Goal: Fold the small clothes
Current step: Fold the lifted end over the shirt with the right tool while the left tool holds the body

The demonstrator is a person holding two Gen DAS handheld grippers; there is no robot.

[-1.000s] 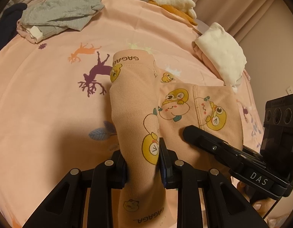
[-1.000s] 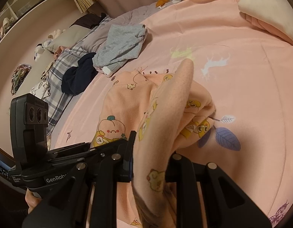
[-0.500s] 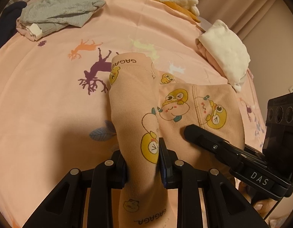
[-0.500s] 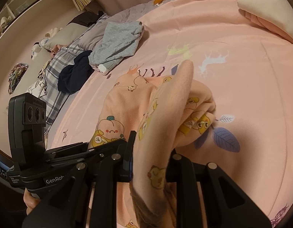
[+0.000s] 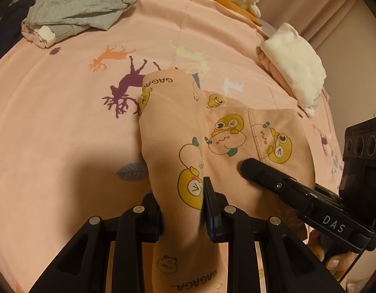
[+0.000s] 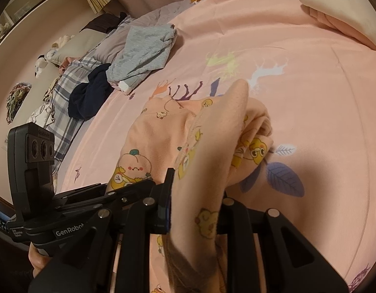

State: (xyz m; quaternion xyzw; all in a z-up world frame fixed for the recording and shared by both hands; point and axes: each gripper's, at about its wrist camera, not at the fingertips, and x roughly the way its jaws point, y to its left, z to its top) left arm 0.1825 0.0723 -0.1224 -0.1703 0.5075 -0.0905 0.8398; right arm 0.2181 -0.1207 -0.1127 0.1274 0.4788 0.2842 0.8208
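left wrist / grip: left gripper (image 5: 181,205) is closed on a bunched fold of the peach cartoon-print garment (image 5: 236,146); cloth is pinched between both jaws.
left wrist / location: garment is partly lifted off the pink deer-print bedsheet (image 5: 66,122), the rest is spread flat on it.
left wrist / risk: the raised part could slump sideways if tension is not matched by the other side; the fold edge would be skewed.
left wrist / material: soft knit, ribbed hem, "GAGAGA" print; limp, no stiffness is expected.
right wrist / grip: right gripper (image 6: 196,205) is clamped on another gathered edge of the same garment (image 6: 151,131).
right wrist / risk: several layers look caught; a bundle could be dragged instead of one layer.
right wrist / shape: crumpled lobe beside a leaf print; fleecy inside face is exposed.
right wrist / surroundings: grey folded garment (image 6: 144,51) lies well apart.
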